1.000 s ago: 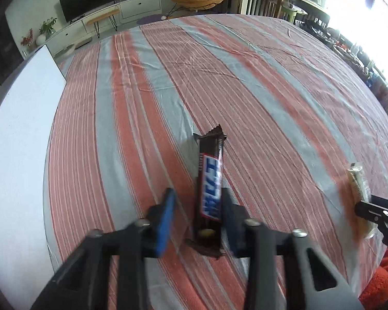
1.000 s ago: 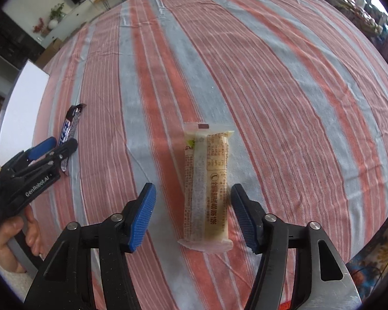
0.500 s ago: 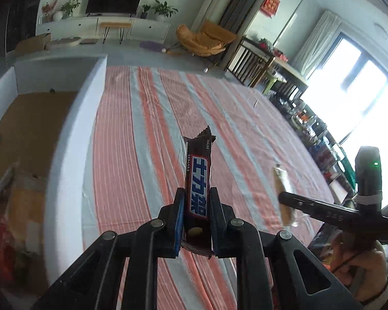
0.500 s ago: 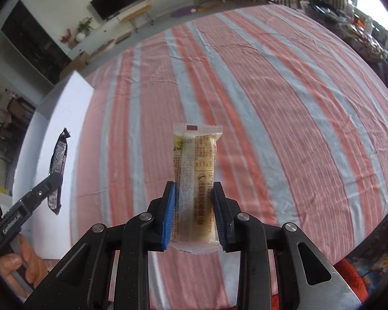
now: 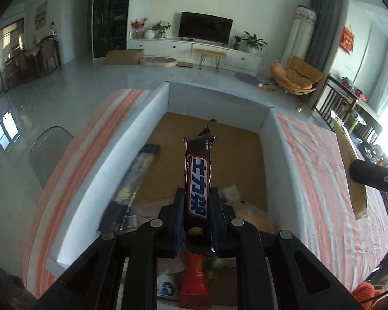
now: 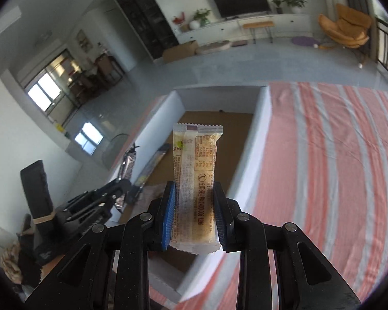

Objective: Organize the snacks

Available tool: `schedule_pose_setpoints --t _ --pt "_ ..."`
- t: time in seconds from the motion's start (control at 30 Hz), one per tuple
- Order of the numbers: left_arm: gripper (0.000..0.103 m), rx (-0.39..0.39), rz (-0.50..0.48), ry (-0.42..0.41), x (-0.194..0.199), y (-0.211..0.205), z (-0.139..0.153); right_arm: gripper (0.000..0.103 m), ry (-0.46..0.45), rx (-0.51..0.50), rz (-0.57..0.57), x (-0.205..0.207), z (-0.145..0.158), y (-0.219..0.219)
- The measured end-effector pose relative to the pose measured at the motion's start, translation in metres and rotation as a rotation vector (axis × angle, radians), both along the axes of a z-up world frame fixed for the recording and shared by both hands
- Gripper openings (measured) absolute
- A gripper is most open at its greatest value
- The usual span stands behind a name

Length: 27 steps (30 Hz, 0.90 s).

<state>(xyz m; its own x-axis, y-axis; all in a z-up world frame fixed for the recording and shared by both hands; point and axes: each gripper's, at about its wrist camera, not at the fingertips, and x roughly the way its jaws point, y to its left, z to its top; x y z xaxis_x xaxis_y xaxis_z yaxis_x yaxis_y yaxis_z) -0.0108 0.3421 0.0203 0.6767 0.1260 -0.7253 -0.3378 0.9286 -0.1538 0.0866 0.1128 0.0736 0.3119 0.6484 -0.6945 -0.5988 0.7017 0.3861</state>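
My left gripper (image 5: 197,213) is shut on a dark brown chocolate bar (image 5: 198,178) with a blue and white label, held upright over the open white box (image 5: 139,131). My right gripper (image 6: 194,215) is shut on a pale yellow wrapped snack bar (image 6: 195,180), held above the box's right wall (image 6: 256,139). The left gripper and its bar also show at the left of the right wrist view (image 6: 126,178). The snack bar shows at the right edge of the left wrist view (image 5: 349,160).
The box has a brown cardboard floor (image 5: 235,155) and holds several snacks, among them a long dark packet (image 5: 132,186) against its left wall and a red packet (image 5: 196,279) near me. The red and grey striped tablecloth (image 6: 336,155) lies to the right.
Both grippers closed on their bars, lifted them off the tablecloth and carried them left. They now hang over the white box.
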Motion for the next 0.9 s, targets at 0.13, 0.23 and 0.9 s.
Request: schedule_pose_setpoints --t 0.13,0.23,0.9 --pt "0.037 0.063 0.041 0.017 -0.005 0.010 -0.014 0.041 0.033 0.054 0.052 -0.001 -0.021 0.040" --pt "0.078 0.102 0.062 -0.015 -0.010 0.010 -0.013 0.042 0.049 0.050 0.056 0.001 -0.033 0.044" --pt "0.103 0.224 0.190 0.056 -0.031 -0.035 0.003 0.078 -0.191 -0.251 -0.007 -0.045 -0.030 0.009"
